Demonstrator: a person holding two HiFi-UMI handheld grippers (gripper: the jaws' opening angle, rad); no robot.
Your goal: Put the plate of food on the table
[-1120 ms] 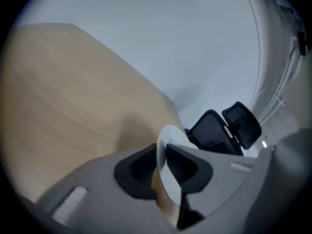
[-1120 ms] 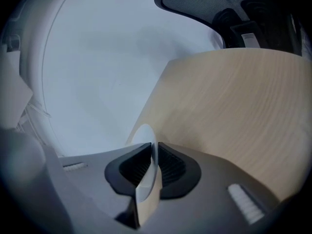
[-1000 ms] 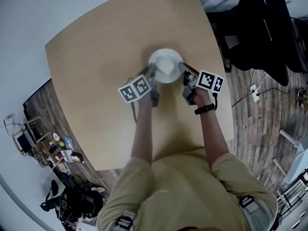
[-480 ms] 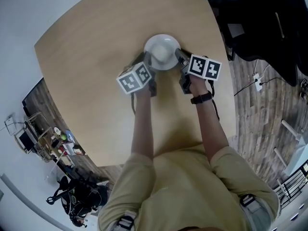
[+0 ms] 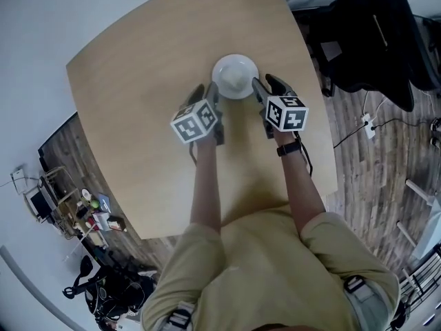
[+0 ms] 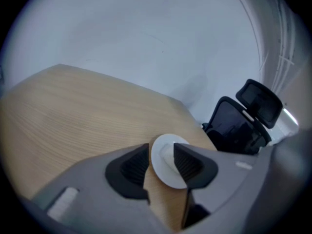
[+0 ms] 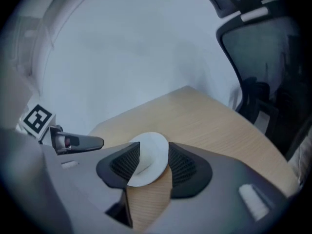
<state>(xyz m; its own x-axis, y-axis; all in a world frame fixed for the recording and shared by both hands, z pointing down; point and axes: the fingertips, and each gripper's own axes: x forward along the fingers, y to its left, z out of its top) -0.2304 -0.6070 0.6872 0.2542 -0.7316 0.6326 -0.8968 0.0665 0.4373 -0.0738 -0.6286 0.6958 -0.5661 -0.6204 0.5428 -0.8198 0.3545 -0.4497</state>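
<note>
A white plate (image 5: 235,76) with pale food on it rests on the round wooden table (image 5: 138,102), toward its far side. My left gripper (image 5: 207,95) sits just short of the plate's near-left rim, and my right gripper (image 5: 267,86) just short of its near-right rim. Both sets of jaws are opening and no pad presses on the plate. In the left gripper view the plate (image 6: 165,156) shows through the gap of the left gripper (image 6: 161,164). In the right gripper view the plate (image 7: 148,156) lies likewise beyond the right gripper (image 7: 150,165).
Black office chairs (image 5: 375,33) stand close to the table's right side on the wooden floor. A white power strip (image 5: 366,126) and cable lie there. Clutter (image 5: 89,212) sits on the floor at lower left. A white wall runs behind the table (image 6: 146,33).
Both grippers held the plate's rim on either side before. Now their jaws have opened, they have drawn back a little toward me, and the plate lies on the table.
</note>
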